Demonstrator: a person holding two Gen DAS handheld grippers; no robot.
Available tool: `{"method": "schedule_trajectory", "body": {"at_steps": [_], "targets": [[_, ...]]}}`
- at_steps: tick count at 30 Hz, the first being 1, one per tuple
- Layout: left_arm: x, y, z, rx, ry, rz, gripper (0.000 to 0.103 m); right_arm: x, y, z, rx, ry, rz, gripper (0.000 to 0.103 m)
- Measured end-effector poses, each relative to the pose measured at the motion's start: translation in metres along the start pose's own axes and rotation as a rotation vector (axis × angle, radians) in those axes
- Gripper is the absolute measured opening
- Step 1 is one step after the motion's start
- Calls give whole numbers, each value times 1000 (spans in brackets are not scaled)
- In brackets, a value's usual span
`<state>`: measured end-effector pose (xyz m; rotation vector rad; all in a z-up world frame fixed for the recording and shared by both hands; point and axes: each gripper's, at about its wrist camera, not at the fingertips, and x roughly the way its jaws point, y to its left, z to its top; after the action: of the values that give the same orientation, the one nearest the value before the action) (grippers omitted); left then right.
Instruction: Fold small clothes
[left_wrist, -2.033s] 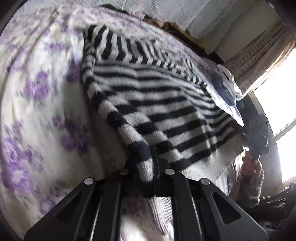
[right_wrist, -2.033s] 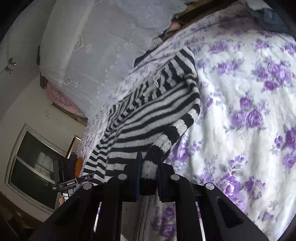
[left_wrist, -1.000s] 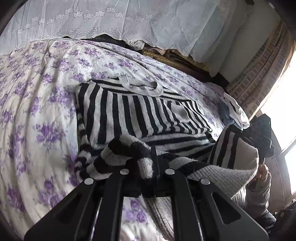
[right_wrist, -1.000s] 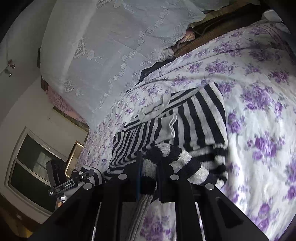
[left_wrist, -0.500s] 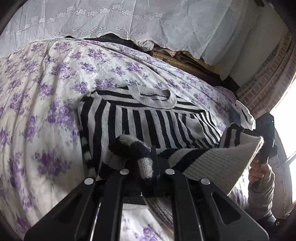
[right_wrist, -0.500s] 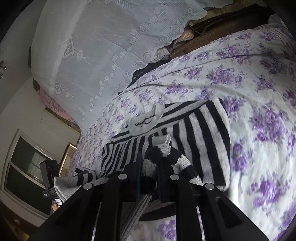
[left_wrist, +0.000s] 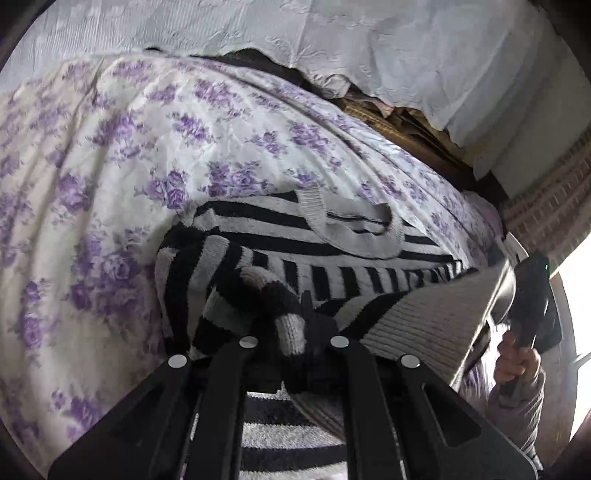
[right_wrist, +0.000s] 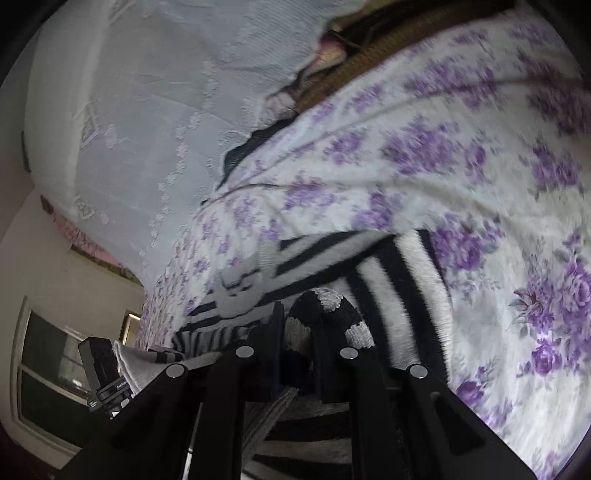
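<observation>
1. Black plastic, both grippers. The left gripper (left_wrist: 295, 332) is clenched on a bunched fold of the sweater (left_wrist: 332, 251); a grey-and-black knit roll sits pinched between its fingers.
2. The right gripper (right_wrist: 299, 332) likewise grips a striped roll of the same sweater (right_wrist: 402, 295), jaws nearly closed on the wool.
3. Sweater: black-and-white striped knit, grey ribbed collar (left_wrist: 351, 229) facing up, lying flat on the bed beyond the grippers. Its near edge is lifted off the bed, doubled over toward the collar, and stretched between the two grips; the ribbed hem (left_wrist: 428, 325) shows as a pale taut band running to the right in the left view.
4. In the left view, the person's hand (left_wrist: 517, 362) in a grey sleeve holds the other gripper's handle at the far right edge.
5. Surface: bedspread (left_wrist: 110, 184), white cloth printed with purple flowers, somewhat wrinkled, covering the whole bed (right_wrist: 480, 184) around the sweater.
6. Beyond the bed: a white lace-trimmed cloth (left_wrist: 369, 44) hangs along the back, with dark and brown fabric (left_wrist: 388, 122) tucked under its edge.
7. Room: brick-pattern wall (left_wrist: 546, 206) and bright window glare on the right of the left view; a dark framed window (right_wrist: 48, 369) and pale wall at lower left of the right view. The right view is motion-blurred.
</observation>
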<state>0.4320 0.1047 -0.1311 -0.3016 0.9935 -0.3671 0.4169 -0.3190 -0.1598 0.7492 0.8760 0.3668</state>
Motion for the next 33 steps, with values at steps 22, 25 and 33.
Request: {"method": "schedule_trajectory", "body": {"at_steps": [22,25,33], "targets": [[-42,10,0,12,-204,169,99,-32,27,6,-175,-154,-115,55],[-23,-26,3,160,-170,292,99,-8,40,14,-246,-110,-192,55],[55,-18,21,157,-21,509,99,36,36,12,-297,-47,-291,11]]}}
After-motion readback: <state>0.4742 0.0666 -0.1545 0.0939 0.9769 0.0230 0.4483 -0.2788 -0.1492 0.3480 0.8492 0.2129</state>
